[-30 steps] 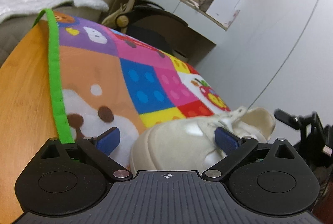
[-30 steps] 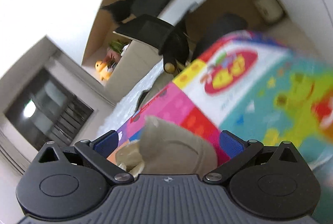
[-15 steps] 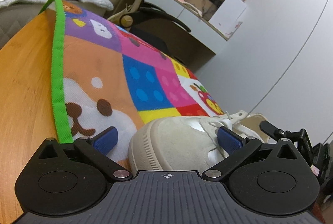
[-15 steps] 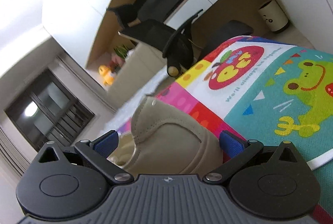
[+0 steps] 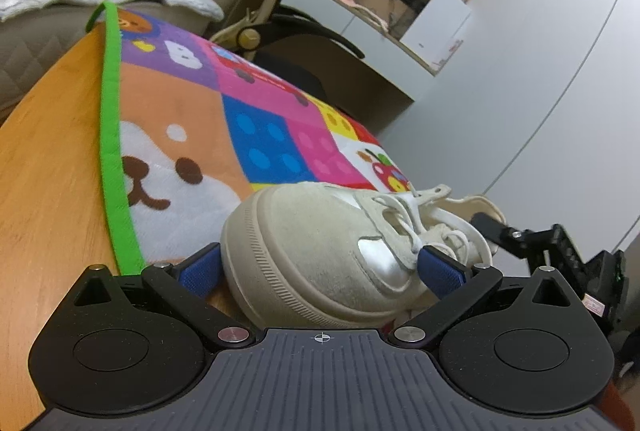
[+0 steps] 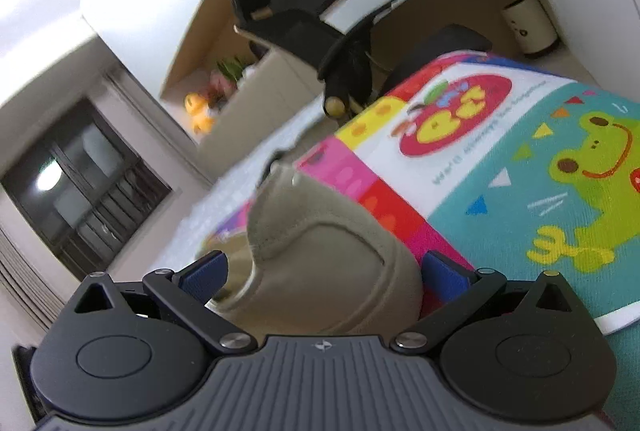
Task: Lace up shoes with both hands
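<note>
On the left, our left gripper [image 5: 320, 267] stands spread wide around the toe of the shoe [image 5: 316, 251], which lies on the mat [image 5: 256, 135] on the table [image 5: 44, 191], and it grasps nothing; the risk we see is that closing here would clamp the toe, not the laces [image 5: 416, 223] lying loose over the tongue just by the right-hand finger. On the right, our right gripper [image 6: 324, 273] is likewise spread and empty around the heel [image 6: 320, 259]. With both ends straddled but neither held, we judge a push from either side could slide or tip the shoe, and the blurred right view makes aiming at a lace harder.
</note>
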Available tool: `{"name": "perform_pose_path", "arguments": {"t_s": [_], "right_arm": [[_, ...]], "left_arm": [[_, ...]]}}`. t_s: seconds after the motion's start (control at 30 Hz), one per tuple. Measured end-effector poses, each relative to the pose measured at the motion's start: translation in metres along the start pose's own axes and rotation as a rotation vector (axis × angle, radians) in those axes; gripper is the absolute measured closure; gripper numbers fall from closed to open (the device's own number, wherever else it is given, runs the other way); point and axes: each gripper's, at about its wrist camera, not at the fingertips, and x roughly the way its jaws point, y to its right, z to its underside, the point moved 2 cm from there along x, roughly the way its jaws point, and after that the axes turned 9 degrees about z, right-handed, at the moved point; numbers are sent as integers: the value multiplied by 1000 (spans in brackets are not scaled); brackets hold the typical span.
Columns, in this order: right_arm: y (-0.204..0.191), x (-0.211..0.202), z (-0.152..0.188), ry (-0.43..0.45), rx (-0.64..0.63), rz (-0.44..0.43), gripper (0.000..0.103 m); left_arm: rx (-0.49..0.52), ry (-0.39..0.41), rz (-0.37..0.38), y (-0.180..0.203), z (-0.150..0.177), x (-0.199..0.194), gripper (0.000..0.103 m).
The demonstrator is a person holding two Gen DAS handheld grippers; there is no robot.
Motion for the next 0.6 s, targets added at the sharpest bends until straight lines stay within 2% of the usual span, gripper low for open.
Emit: {"name": "perform_pose_path", "arguments": {"t_s": [0.4, 0.6], "right_arm": [[7, -5, -1, 30, 47, -47, 0], [12, -10, -2, 50, 85, -85, 0]], "left_arm": [[-65, 30, 47, -9, -2, -2, 0], [-66, 31, 47, -9, -2, -1, 0]]}}
